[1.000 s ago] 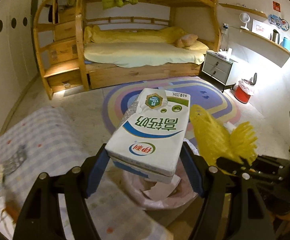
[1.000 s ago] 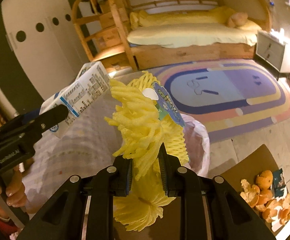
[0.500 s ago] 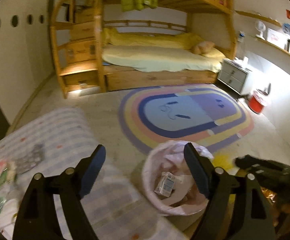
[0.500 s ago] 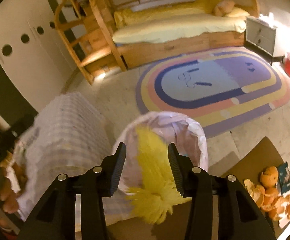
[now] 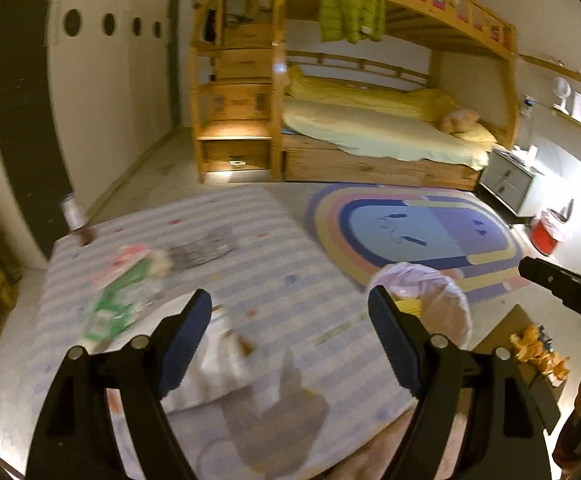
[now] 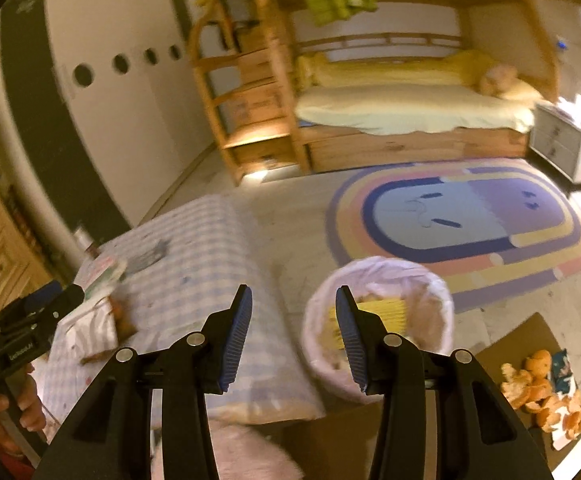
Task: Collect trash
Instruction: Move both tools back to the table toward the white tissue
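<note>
My left gripper [image 5: 290,316] is open and empty above the striped cloth table [image 5: 290,248]. Trash lies on it: a green and white wrapper [image 5: 118,304], a grey foil pack [image 5: 204,246], a white bag [image 5: 214,364]. My right gripper [image 6: 293,316] is open and empty, just left of the white-lined trash bin [image 6: 378,280]. The yellow foam net [image 6: 386,312] lies inside the bin. The bin also shows in the left wrist view [image 5: 426,280]. Orange peels [image 6: 542,388] lie on a cardboard sheet at the right.
A small can [image 5: 74,216] stands at the table's far left corner. A rainbow rug [image 6: 470,216], a bunk bed [image 5: 370,132], a grey nightstand [image 5: 506,184] and a red bin [image 5: 546,232] are beyond.
My left gripper let the milk carton go into the bin and swung left over the table. My right gripper opened and dropped the yellow foam net into the bin.
</note>
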Demonstrator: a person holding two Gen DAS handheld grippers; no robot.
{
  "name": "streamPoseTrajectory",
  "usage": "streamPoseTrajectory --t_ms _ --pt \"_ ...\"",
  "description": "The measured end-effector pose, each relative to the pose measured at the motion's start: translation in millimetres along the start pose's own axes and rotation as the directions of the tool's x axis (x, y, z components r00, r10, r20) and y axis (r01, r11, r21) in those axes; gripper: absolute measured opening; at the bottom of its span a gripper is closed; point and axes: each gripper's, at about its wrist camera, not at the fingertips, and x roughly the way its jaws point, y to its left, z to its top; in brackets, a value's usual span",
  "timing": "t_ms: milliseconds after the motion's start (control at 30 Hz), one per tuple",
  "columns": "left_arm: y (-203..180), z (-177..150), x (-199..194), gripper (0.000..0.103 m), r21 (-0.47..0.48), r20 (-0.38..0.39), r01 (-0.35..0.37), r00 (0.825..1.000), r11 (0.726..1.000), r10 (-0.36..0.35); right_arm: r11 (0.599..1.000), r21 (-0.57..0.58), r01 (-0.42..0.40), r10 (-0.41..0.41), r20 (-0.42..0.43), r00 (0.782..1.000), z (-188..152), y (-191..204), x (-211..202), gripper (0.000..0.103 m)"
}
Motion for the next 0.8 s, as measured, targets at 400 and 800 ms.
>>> streamPoseTrajectory --t_ms 400,800 --pt "118.2 -55.1 -42.2 0.08 -0.161 -0.062 -0.254 0.967 0.954 0.247 0.969 -0.191 -0.16 0.143 -0.096 0.985 -12.1 118.7 25.8 0.045" --pt "162.5 -73.4 -37.3 0.087 -0.195 -0.127 -0.323 0.945 0.926 0.302 0.899 -0.344 -0.271 0.191 -0.251 0.949 -34.9 201.3 84.8 0.045"
